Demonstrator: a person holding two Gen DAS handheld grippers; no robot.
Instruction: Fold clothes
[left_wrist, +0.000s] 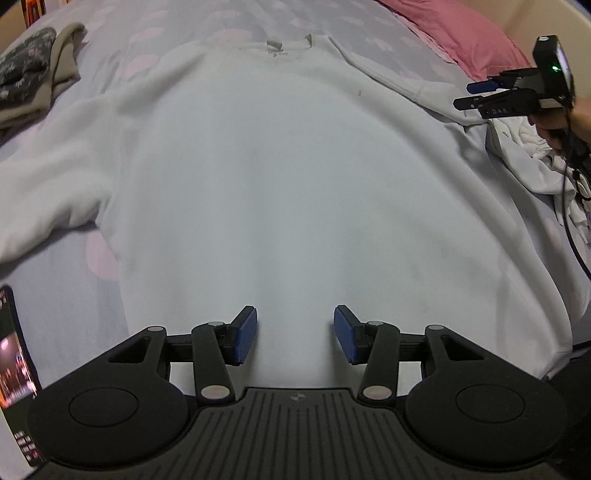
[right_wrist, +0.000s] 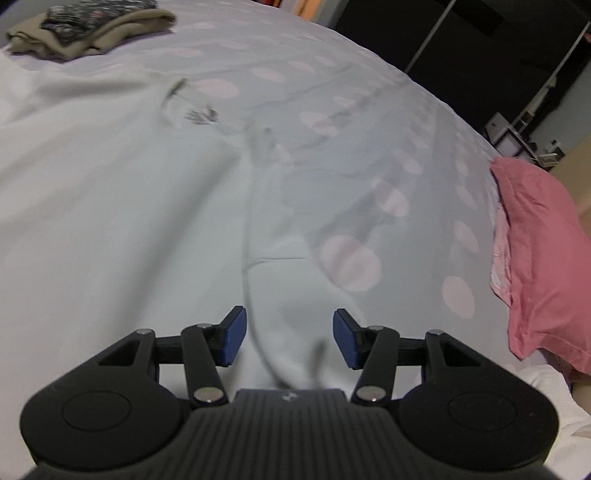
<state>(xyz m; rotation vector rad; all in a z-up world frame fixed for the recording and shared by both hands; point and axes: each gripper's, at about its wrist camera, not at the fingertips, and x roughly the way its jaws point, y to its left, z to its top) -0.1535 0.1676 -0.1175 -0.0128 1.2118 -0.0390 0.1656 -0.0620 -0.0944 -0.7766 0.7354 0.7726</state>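
Note:
A white sweatshirt (left_wrist: 280, 177) lies spread flat on the bed, neck at the far end, hem near me. My left gripper (left_wrist: 294, 334) is open and empty, hovering over the hem area. My right gripper (right_wrist: 286, 338) is open, low over the sweatshirt's right sleeve (right_wrist: 284, 295), which runs between its fingers. The right gripper also shows in the left wrist view (left_wrist: 467, 95) at the far right, above the sleeve, held by a hand.
The bed sheet (right_wrist: 369, 122) is pale with pink dots. Folded beige and dark floral clothes (left_wrist: 33, 81) lie at the far left. A pink pillow (right_wrist: 543, 254) lies at the right. A crumpled white garment (left_wrist: 539, 166) lies right. A phone (left_wrist: 14, 354) sits near left.

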